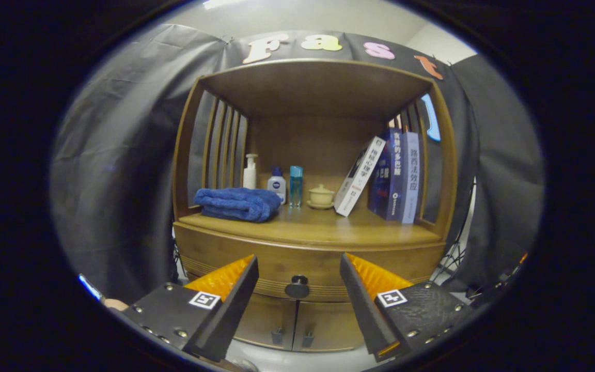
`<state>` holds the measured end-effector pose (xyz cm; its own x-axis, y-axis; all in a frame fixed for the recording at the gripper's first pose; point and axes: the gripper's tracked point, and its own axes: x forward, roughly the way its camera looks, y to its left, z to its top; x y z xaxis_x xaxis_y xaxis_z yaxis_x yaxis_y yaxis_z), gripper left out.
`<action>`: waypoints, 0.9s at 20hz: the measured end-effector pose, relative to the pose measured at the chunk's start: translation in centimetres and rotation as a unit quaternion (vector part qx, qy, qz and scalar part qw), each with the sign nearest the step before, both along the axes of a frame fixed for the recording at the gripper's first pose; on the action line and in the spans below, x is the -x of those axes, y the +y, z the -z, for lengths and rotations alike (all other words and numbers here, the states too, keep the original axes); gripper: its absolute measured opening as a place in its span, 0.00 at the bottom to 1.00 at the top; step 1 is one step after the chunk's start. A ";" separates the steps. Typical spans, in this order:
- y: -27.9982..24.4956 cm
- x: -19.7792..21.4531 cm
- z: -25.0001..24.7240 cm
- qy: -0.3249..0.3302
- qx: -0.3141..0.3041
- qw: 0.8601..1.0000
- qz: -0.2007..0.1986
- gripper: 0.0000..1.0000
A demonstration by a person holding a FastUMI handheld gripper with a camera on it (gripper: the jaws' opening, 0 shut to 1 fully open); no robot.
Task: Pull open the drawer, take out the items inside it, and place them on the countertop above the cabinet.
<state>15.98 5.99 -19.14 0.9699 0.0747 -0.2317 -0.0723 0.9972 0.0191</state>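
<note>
Gripper (299, 263) agape before one drawer knob (297, 287); three books (386, 178) above

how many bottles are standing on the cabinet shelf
3, in a row behind the folded blue towel: a white pump bottle, a short white bottle with a blue cap, then a tall blue bottle beside the cream lidded cup. The towel may hide others.

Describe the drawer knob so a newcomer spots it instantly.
Start at the wooden cabinet. Below its countertop, holding a blue towel, runs the closed drawer. The knob is the dark round one centred there, between the gripper and its open jaws; the two door handles lower down are small tabs.
</note>
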 end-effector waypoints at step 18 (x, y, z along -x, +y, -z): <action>0.7 -4.8 8.7 0.098 -0.035 0.994 0.016 0.45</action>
